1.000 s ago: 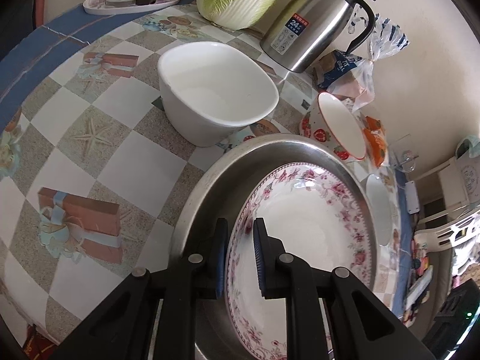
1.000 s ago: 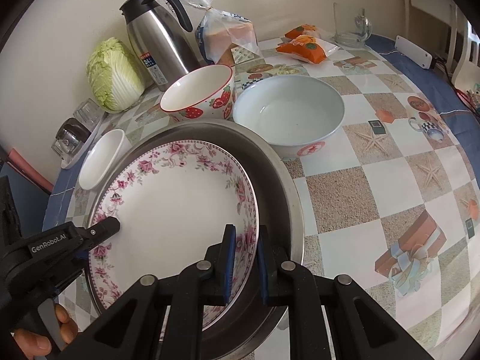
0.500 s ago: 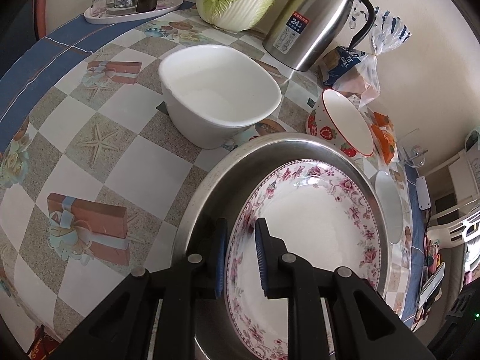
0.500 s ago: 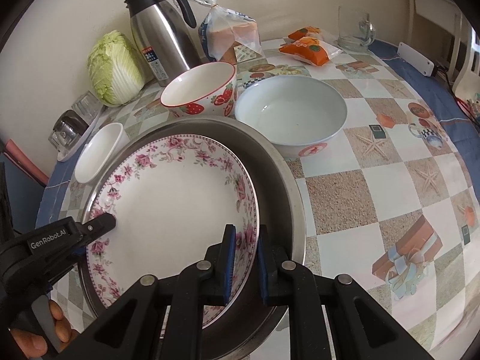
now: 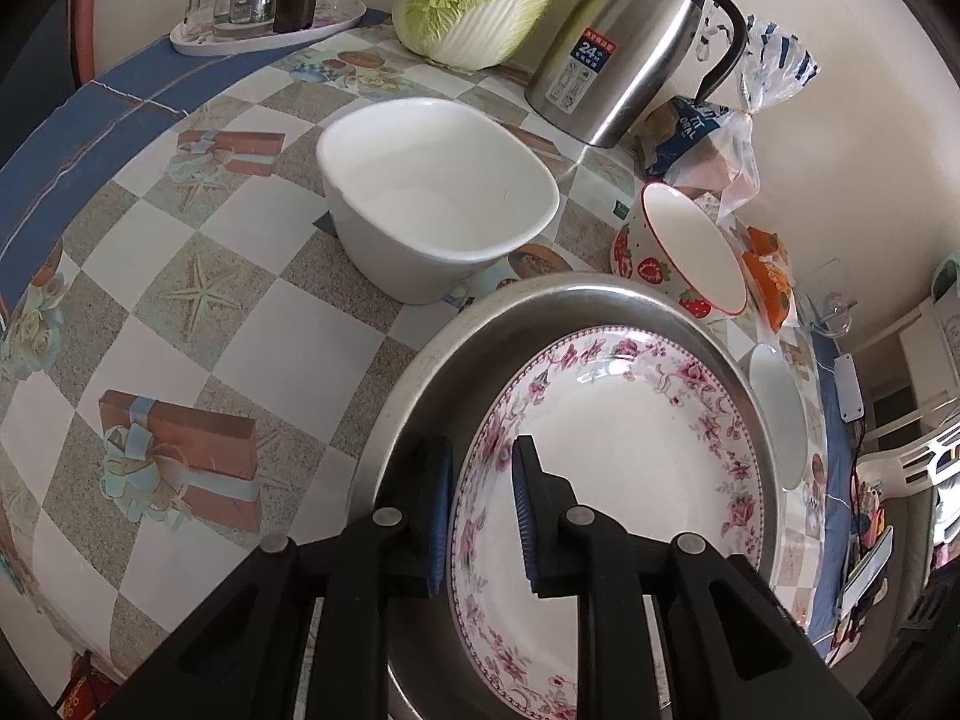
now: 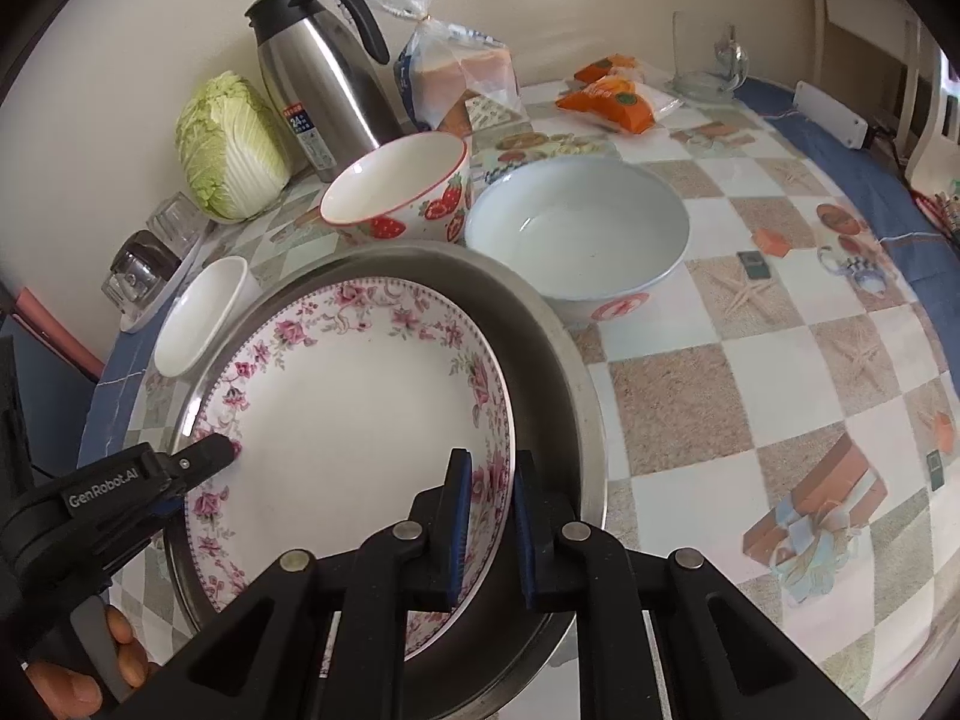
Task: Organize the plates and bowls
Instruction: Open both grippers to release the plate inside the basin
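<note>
1. The right gripper reaches forward and level, its blue-padded jaws set narrowly either side of the near right rim of the floral plate, one finger inside, one outside.
2. The left gripper straddles the plate's opposite rim the same way; whether either pair of pads actually presses the china cannot be told. In the right wrist view, the left gripper's black finger lies on the pink border, bare fingertips on its handle below.
3. The round, shallow, glossy white plate lies tilted inside the steel basin, a wide, dull-grey metal pan on the checked tabletop.
4. Just beyond the basin from the right gripper: a small white bowl at far left, a strawberry-print bowl tipped on its side, mouth toward the camera, and a broad pale bowl upright.
5. Farthest ahead, along the wall: a napa cabbage, a steel jug and bagged bread.
</note>
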A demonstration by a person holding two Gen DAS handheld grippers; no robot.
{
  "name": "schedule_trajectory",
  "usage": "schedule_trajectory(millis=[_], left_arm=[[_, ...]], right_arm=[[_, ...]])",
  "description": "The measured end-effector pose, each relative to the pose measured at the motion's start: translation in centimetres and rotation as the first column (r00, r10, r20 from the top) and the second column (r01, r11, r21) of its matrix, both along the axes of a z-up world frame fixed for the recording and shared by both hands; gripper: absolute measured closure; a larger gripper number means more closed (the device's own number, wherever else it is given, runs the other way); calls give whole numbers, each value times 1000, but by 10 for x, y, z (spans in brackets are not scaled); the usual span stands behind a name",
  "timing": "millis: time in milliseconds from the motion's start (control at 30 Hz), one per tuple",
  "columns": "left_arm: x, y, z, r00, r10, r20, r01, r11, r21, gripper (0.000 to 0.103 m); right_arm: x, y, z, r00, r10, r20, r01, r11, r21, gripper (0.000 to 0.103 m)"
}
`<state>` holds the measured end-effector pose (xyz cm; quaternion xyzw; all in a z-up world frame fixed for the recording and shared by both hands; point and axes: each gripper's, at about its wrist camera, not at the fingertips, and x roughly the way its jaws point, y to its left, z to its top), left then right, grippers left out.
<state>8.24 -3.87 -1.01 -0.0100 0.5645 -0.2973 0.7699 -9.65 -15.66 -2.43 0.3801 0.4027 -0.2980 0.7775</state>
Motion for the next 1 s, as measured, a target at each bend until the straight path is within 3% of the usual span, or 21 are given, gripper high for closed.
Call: schedule_trajectory(millis=[300, 533, 567, 633, 733, 800, 867, 1000], left_arm=[[-4, -1, 9, 999, -3, 33, 2, 1000, 18, 83], [-12, -5, 20, 997, -36, 64, 31, 996, 88, 80], [-13, -5, 21, 997, -41, 65, 35, 995, 92, 76], [-15, -5, 23, 997, -52, 61, 46, 995, 88, 57], [-17, -5, 28, 996, -62, 64, 57, 995, 81, 52], [-18, -6, 29, 995, -62, 76, 54, 994, 98, 49], [-18, -5, 29, 995, -58, 82, 49, 992, 113, 41], [-18, -4, 30, 994, -50, 97, 38, 991, 125, 26]], right_arm=[[-9, -4, 10, 999, -33, 16, 34, 998, -44, 87], [-13, -4, 16, 999, -30, 24, 32, 997, -73, 86], [-13, -3, 16, 999, -24, 23, 26, 997, -75, 81], [-12, -1, 17, 999, -6, 31, 8, 997, -77, 74], [-9, 4, 21, 999, 18, 27, -15, 995, -103, 61], [-10, 6, 25, 1000, 17, 23, -14, 991, -131, 46], [-11, 6, 28, 1000, 12, 28, -8, 990, -140, 45], [-14, 4, 28, 1000, 3, 30, 1, 990, -144, 31]])
